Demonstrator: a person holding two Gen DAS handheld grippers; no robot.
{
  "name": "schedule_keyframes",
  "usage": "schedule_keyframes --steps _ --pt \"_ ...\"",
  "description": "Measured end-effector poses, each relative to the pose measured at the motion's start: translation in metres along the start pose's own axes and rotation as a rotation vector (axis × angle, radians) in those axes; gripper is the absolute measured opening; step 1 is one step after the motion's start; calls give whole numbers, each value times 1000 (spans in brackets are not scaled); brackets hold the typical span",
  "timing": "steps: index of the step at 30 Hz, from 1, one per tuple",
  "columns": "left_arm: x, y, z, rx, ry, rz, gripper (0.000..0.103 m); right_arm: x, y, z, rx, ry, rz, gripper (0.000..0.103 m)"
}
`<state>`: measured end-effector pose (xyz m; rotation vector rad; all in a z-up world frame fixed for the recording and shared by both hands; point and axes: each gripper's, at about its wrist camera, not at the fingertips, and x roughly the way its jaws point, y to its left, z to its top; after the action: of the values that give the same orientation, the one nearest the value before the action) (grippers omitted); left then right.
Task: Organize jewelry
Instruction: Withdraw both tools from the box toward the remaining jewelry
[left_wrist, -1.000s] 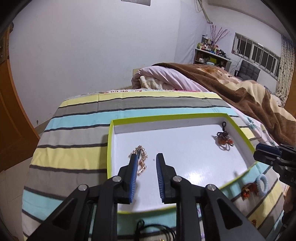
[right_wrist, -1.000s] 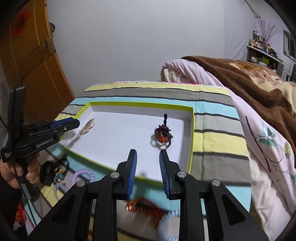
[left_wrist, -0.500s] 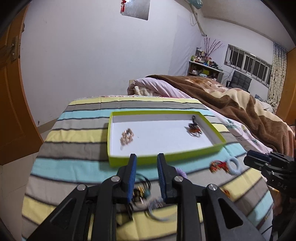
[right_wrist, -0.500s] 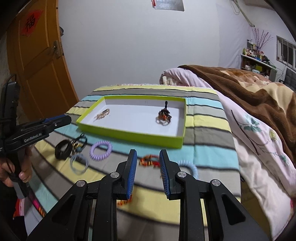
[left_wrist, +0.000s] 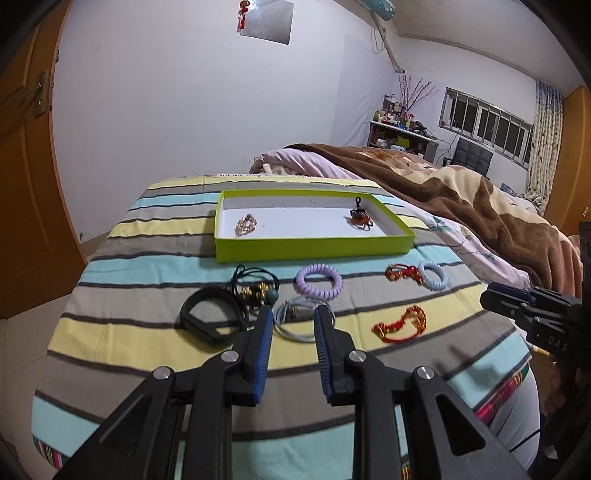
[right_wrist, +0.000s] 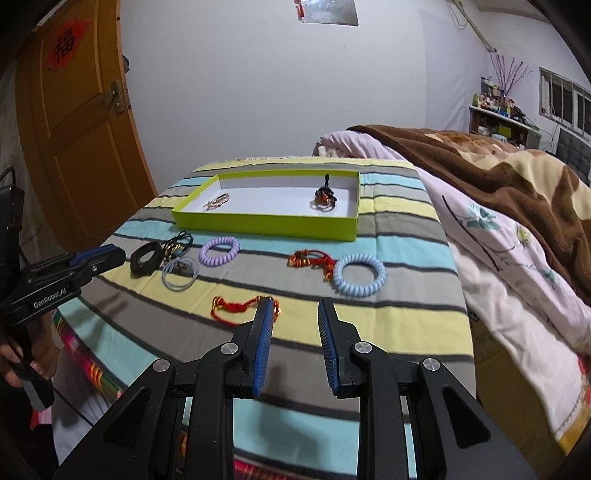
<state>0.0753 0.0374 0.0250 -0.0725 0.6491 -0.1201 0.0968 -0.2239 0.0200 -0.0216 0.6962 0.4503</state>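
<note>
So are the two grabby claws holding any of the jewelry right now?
No, nothing is held. The left gripper and right gripper are both open, above the striped cloth.

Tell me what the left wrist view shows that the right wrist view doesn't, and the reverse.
Only the left wrist view shows the curtain beside the windows. Only the right wrist view shows the red sign on the door and the hand holding the left gripper. Both show the green tray with two pieces inside, and the purple coil, blue coil and black bangle on the striped cloth.
</note>
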Motion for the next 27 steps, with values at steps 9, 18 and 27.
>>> schedule_keyframes --steps 9,18,27 --pt "6 -3 -9 -4 21 -4 24 3 1 -4 -5 7 4 26" --pt "37 -3 -6 13 73 4 24 23 -9 4 1 31 -8 26" --pt "67 -1 -2 32 134 20 24 69 -24 20 -1 97 -42 26"
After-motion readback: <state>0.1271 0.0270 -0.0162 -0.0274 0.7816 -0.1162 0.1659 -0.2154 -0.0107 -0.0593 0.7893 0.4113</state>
